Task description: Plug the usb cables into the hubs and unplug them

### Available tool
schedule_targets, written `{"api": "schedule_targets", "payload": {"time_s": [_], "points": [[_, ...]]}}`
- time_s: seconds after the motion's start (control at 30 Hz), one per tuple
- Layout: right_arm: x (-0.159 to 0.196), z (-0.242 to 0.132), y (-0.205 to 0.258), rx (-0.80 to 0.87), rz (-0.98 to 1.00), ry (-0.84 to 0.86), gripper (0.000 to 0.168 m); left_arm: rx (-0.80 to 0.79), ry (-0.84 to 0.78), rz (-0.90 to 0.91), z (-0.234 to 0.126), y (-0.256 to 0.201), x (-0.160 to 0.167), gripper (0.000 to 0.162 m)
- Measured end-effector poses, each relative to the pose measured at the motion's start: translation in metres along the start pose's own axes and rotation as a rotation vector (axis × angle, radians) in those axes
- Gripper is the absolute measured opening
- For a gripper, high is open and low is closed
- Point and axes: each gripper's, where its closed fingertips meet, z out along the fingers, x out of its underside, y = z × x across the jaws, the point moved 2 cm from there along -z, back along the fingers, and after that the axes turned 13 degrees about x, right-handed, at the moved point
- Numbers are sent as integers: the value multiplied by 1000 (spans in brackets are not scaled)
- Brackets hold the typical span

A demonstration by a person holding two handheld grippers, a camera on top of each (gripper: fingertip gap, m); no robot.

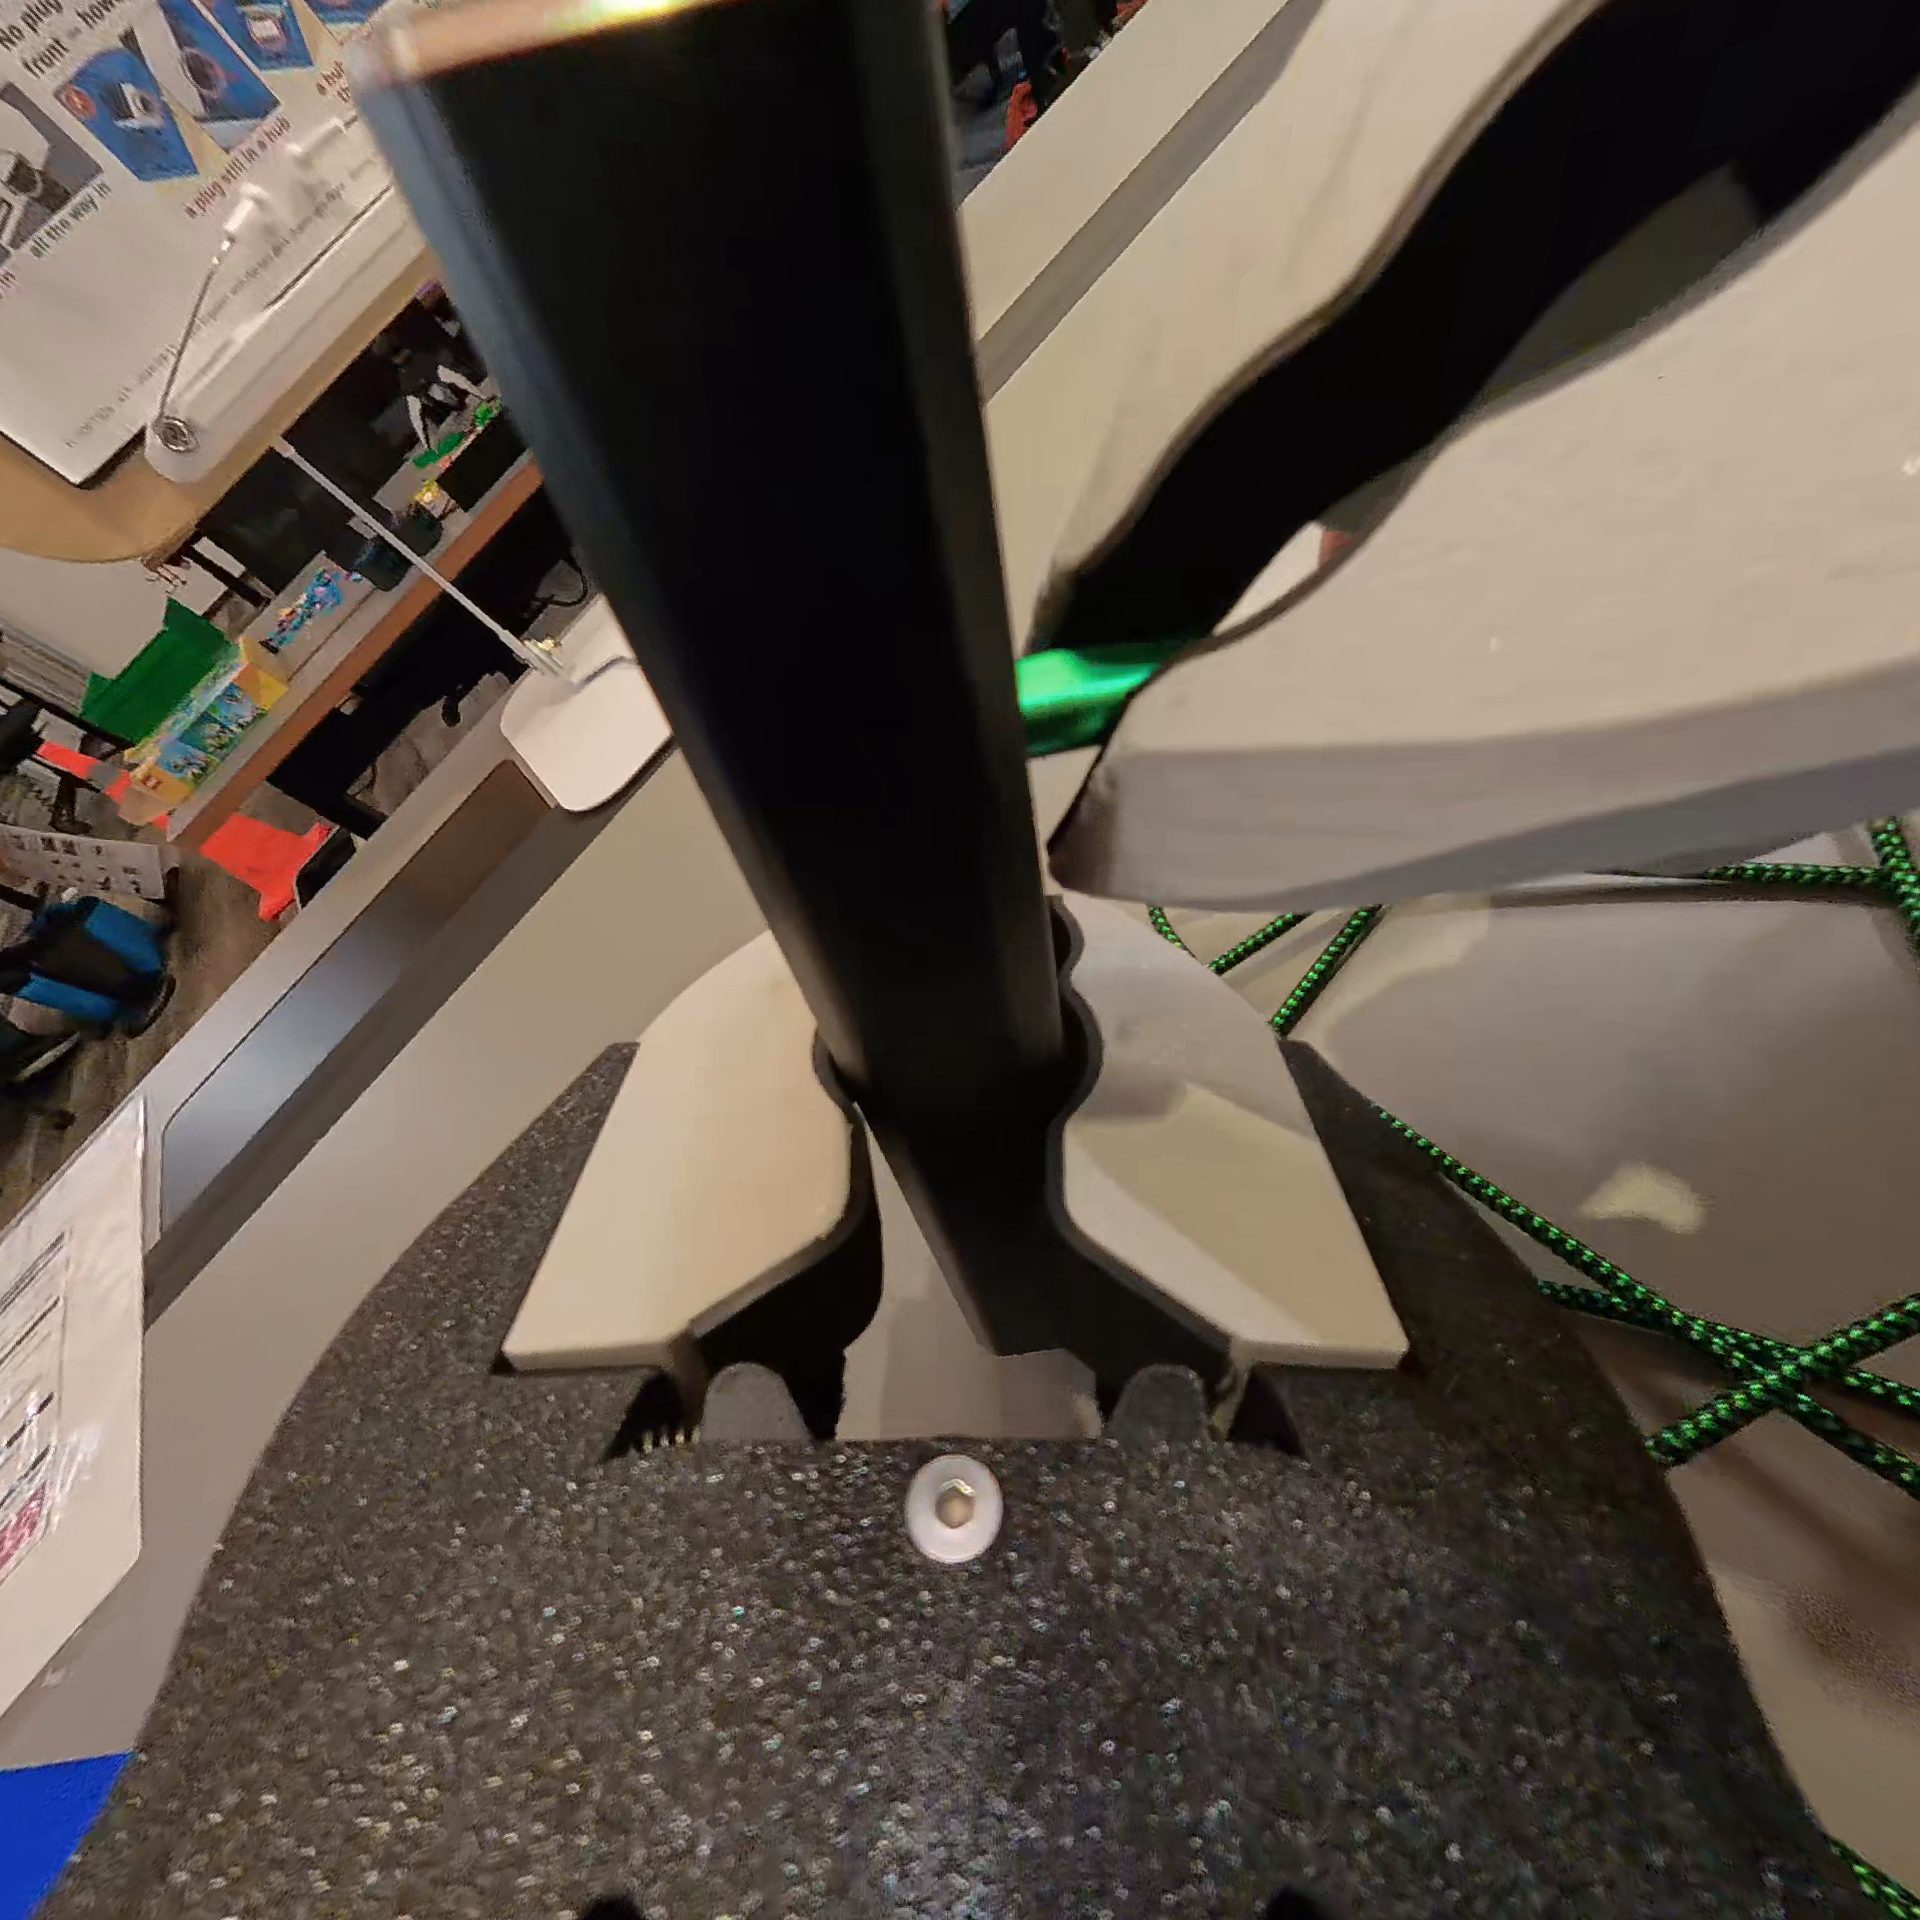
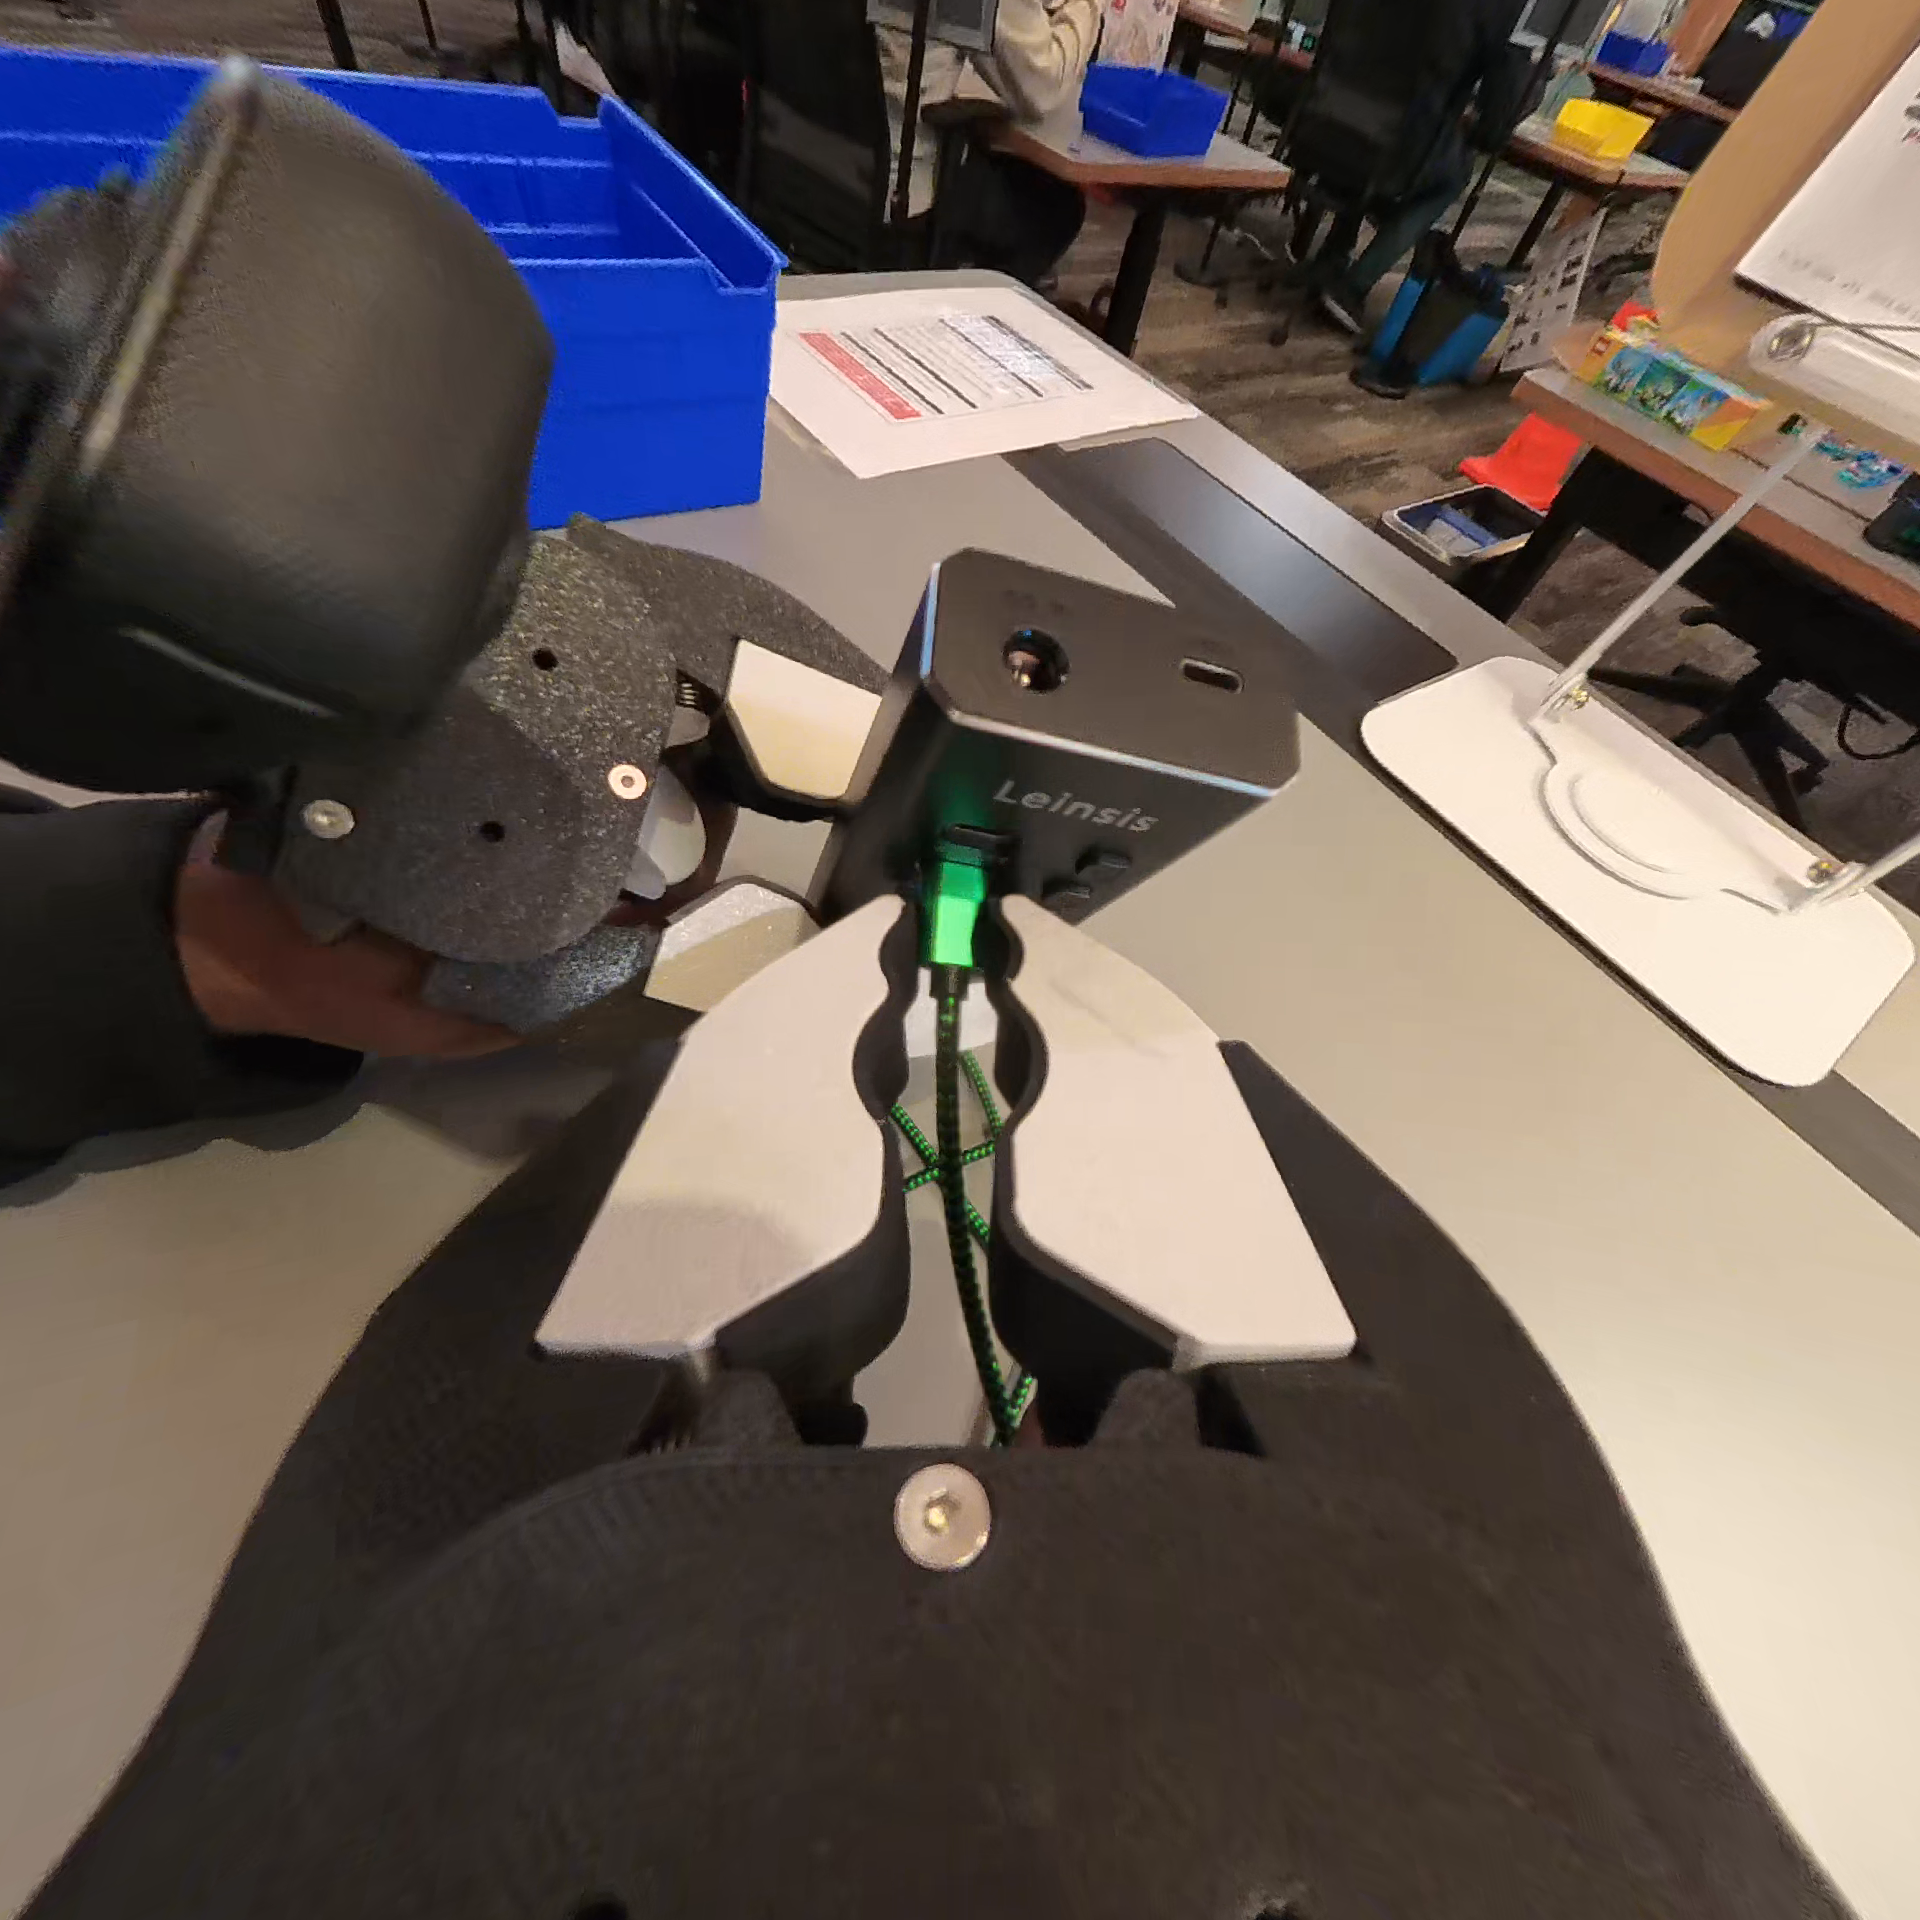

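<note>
the green plug [image 2: 954,920] is seated in a port of the black hub [image 2: 1081,748], which is held upright on the tabletop [image 2: 1455,1195]. the hub is clamped by the left claw [image 1: 961,1049] and the plug is pinched by the right claw [image 2: 951,914]. the plug seems rigid and best gripped on its shell, while the braided cable [image 2: 971,1226] looks limp and light.

Dark metal hub [image 2: 1081,748] standing tilted above the worktop [image 2: 1455,1195], green plug [image 2: 954,916] of braided green-black cable [image 2: 971,1247] seated in its port.

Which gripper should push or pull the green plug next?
The right gripper: it already pinches the green plug, which sits at a port of the hub. The left gripper is busy clamping the hub steady.
</note>
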Motion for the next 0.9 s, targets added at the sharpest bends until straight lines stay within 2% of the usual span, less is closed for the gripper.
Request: {"api": "schedule_targets", "payload": {"time_s": [0.17,0.3,0.4,0.53,0.6,0.67,0.7,0.77,0.8,0.9], "points": [[-1,1,5,-14,7,16,10,-48,20,23,-4,8,2,30],[-3,-1,2,2,-81,-28,11,60,-67,-88,-7,5,-1,31],[2,2,-8,-11,74,5,10,58,-68,-141,-6,7,-3,32],[-5,1,1,52,62,-62,10,98,-106,-273,-2,3,-1,32],[-2,3,-5,65,108,-51,10,101,-101,-283,-2,3,-1,32],[2,7,-14,154,71,-26,9,70,-78,-244,-2,4,-2,31],[2,7,-13,146,103,-21,10,84,-86,-273,-2,5,-1,31],[-6,5,-1,16,187,-79,10,121,-131,-314,-4,6,0,32],[-8,4,2,-5,166,-110,10,116,-132,-300,-6,7,-1,32],[0,7,-10,60,97,-61,9,101,-101,-290,-5,5,-1,31]]}}
